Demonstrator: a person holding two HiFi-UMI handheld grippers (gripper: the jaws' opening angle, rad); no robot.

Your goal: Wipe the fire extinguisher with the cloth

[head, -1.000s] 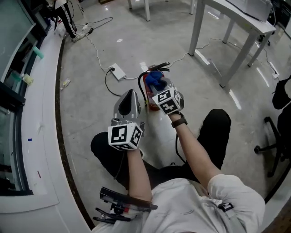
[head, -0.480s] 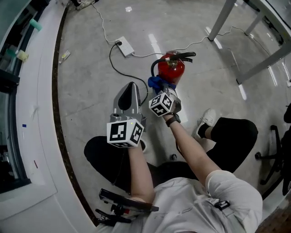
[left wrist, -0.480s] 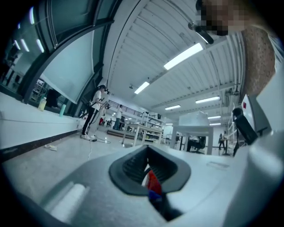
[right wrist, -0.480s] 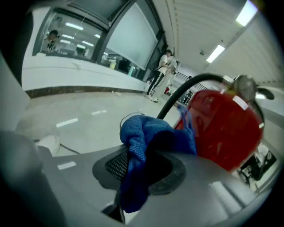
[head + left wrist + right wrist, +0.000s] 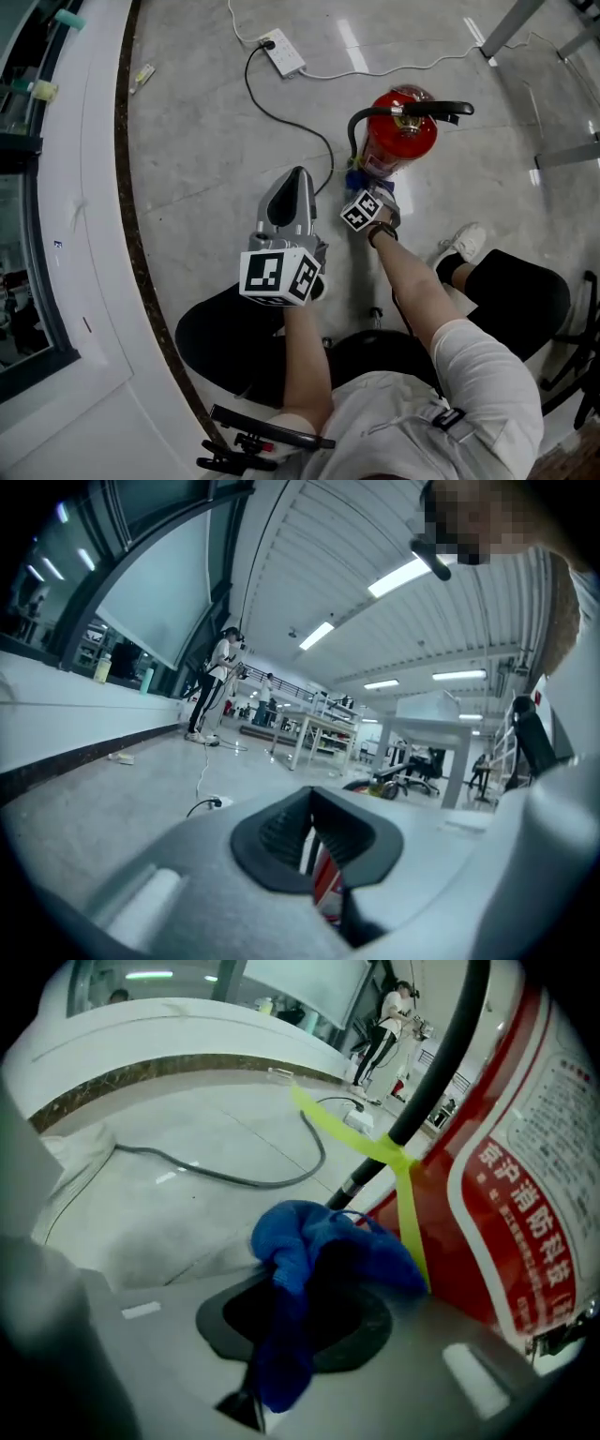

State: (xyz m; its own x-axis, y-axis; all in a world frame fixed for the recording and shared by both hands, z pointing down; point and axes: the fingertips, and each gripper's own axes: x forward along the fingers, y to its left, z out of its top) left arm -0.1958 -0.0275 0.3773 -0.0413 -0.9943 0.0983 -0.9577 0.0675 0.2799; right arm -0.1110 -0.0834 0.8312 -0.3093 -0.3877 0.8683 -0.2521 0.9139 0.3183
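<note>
A red fire extinguisher [image 5: 401, 136] with a black hose and handle stands upright on the grey floor. In the right gripper view its red body [image 5: 506, 1185] with a white label fills the right side. My right gripper [image 5: 361, 184] is shut on a blue cloth [image 5: 319, 1251], which is pressed low against the extinguisher's side next to the black hose [image 5: 412, 1101]. My left gripper [image 5: 298, 187] is held apart to the left of the extinguisher, its jaws shut with nothing between them. A sliver of the extinguisher [image 5: 328, 878] shows past its jaws.
A white power strip [image 5: 284, 52] and its black cable [image 5: 291, 122] lie on the floor behind the extinguisher. A curved white counter with a dark edge [image 5: 127, 234] runs along the left. The person's legs and a white shoe [image 5: 464, 244] lie close to the right.
The view has closed in on the extinguisher. The right gripper with the cloth has slid down from near the extinguisher's top to low on its side. The left gripper has kept its place.
</note>
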